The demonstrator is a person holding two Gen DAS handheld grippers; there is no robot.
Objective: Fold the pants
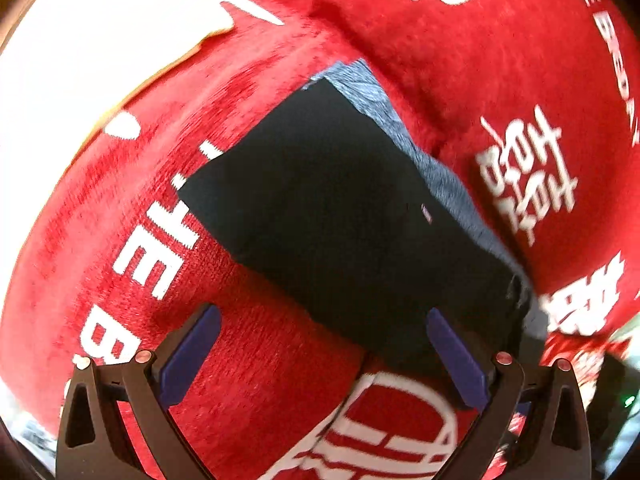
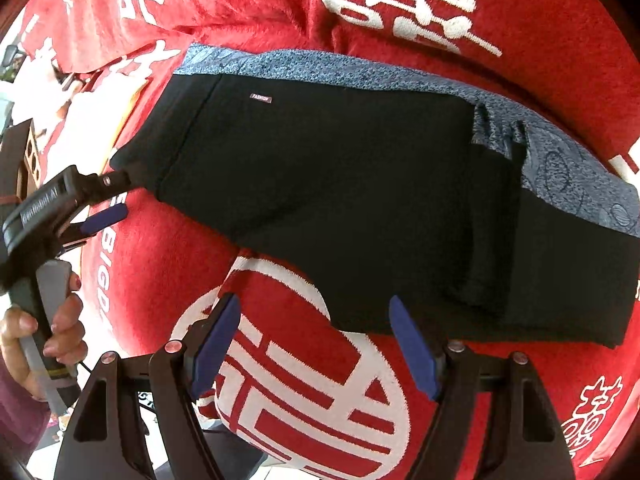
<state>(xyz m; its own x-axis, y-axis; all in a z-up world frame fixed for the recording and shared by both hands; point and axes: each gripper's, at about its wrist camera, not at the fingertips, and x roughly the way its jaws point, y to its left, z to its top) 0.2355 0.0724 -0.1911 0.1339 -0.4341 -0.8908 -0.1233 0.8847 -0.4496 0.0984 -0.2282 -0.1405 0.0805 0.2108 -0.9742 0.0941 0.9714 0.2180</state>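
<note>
Right wrist view gave me the clearest look at the pants (image 2: pixel 340 200): black, folded into a long flat slab that lay slantwise across a red blanket (image 2: pixel 500 12) printed with large white characters. Along the far edge ran a band of mottled blue-grey fabric, peeking out from beneath the black layer and widening toward the right end. A small rectangular label (image 2: pixel 261 98) sat on the black cloth near the left end, beside a straight seam line. Toward the right, a vertical fold or ridge crossed the cloth, and the black surface otherwise looked smooth, with crisp edges.

My right tool (image 2: pixel 316 344) hung above the near edge of the pants, its blue-padded fingers spread wide and nothing between them; below them showed a round red-and-white emblem (image 2: pixel 312 392) on the blanket. At the left of that view, a hand (image 2: pixel 52 332) gripped the handle of my left tool (image 2: pixel 110 196), whose tips were at the left end of the pants; one tip met the black cloth there.

From the left wrist view, the pants (image 1: pixel 340 220) appeared as a dark slanted rectangle with the grey band along the upper right side. The left tool (image 1: pixel 320 344) stood released too, its pads apart and holding nothing, the right pad over the near corner of the black cloth.
</note>
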